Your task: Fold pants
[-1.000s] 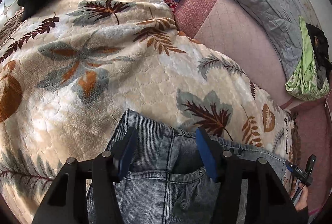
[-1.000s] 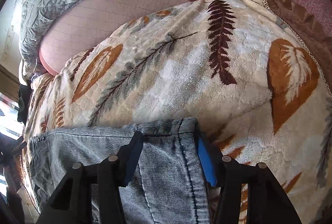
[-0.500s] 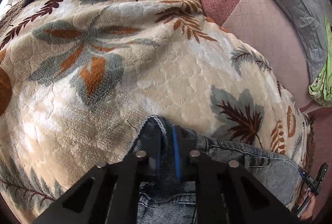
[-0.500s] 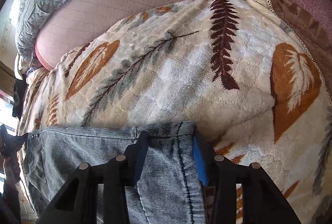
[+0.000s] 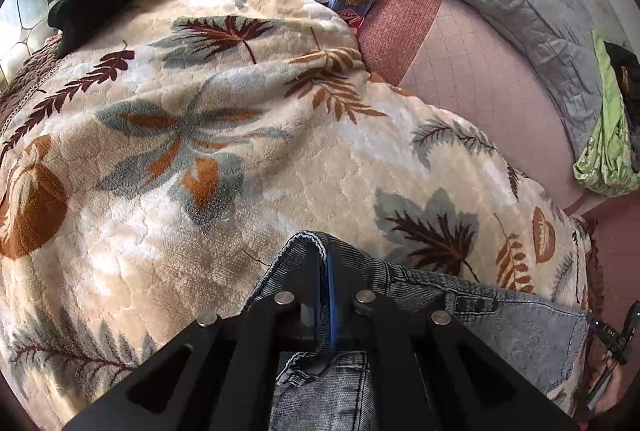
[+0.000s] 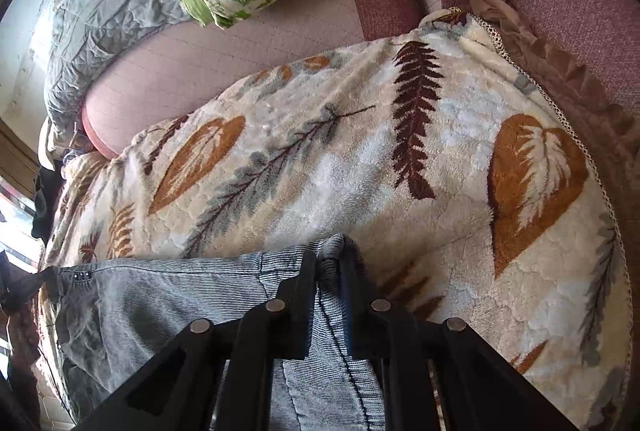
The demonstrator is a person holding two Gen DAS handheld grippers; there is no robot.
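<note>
Pants (image 5: pixel 500 315) lie along the near edge of the leaf-print blanket (image 5: pixel 200 159); left gripper (image 5: pixel 325 271) is pinched tight on the waistband corner, right gripper (image 6: pixel 330 263) clamped on a bunched hem.

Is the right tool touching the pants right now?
Touching. The right wrist view shows the right tool closed on a bunched fold of the pants, denim pinched between both fingers.
</note>
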